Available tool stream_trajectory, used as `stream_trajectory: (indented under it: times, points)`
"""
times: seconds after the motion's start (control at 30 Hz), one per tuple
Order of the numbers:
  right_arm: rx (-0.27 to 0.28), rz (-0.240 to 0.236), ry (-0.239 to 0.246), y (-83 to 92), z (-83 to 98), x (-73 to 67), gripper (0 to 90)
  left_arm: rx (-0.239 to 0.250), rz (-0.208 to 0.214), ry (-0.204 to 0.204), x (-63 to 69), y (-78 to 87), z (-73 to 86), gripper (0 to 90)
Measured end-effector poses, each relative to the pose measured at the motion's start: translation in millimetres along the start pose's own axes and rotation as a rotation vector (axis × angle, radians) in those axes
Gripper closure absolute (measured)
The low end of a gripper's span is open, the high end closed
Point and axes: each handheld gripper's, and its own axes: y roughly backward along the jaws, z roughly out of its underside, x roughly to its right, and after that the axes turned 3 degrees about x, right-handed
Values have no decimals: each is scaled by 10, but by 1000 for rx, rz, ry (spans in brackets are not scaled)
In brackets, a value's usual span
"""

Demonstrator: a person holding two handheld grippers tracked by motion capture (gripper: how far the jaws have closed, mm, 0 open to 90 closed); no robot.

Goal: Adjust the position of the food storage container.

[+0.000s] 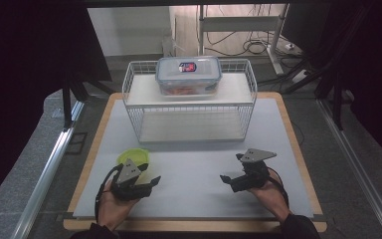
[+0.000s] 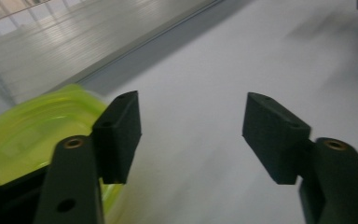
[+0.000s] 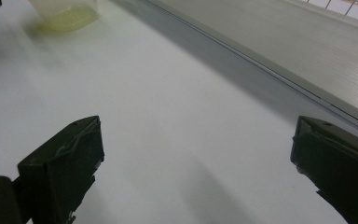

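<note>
Yellow-green bowl (image 1: 133, 158) is sitting on the white table mat (image 1: 194, 169), just beyond the left gripper (image 1: 151, 181) and off its left jaw in the left gripper view, not between the jaws. That gripper's jaws are standing apart, grasping nothing. Right gripper (image 1: 233, 172) is hovering well apart from it, jaws spread wide, empty too. Farther back, a white wire rack (image 1: 189, 107) is carrying a clear lidded food container (image 1: 188, 74) on its upper shelf.
</note>
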Motion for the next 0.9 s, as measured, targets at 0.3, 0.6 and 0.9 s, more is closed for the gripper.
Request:
stream_trajectory:
  times: [0.3,0.6,0.9]
  points:
    - [-3,-3,0,-7,9,17,37,66,-66,111,-412,263,101,838]
    - [-13,-2,8,-22,11,11,42,51,-231,259,-935,510,405,896]
    - [-17,1,20,-35,16,6,42,-73,-178,338,-1131,265,568,897]
